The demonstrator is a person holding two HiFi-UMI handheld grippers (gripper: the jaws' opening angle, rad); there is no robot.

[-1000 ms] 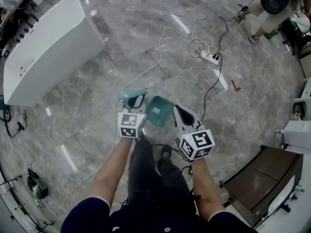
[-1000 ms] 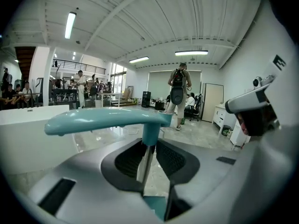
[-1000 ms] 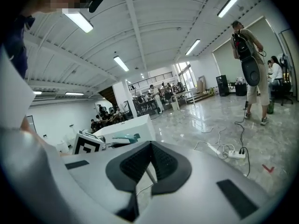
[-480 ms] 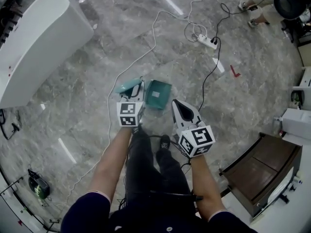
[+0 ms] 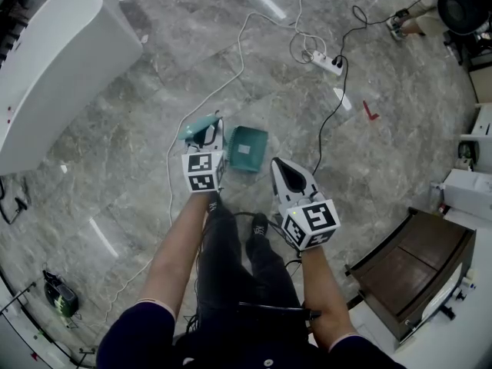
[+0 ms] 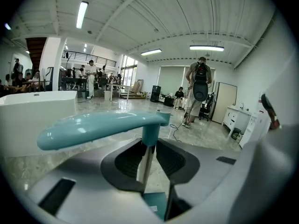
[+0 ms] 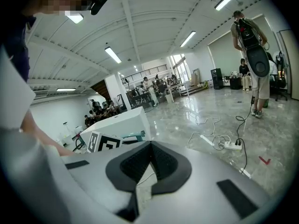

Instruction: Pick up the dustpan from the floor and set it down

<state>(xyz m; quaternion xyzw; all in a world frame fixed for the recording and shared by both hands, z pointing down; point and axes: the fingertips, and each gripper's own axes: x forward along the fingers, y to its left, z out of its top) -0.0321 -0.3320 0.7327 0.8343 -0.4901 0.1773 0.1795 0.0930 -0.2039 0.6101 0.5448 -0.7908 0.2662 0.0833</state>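
Dustpan (image 5: 246, 146), centre of frame, held by the left gripper (image 5: 211, 134).
Forearms (image 5: 181, 241) reach up-frame from the bottom edge, with the grippers side by side and tilted downward. Left jaws clamp the thin stem (image 6: 146, 160) under the teal handle (image 6: 103, 125). Right gripper (image 5: 283, 171): jaws pressed together, nothing between. In the head view the grip point is hidden beneath the left gripper, and dustpan contact with the floor (image 5: 115, 175) is not discernible. The left gripper view cuts off most of the dustpan.

No legible txt or nos. anywhere.
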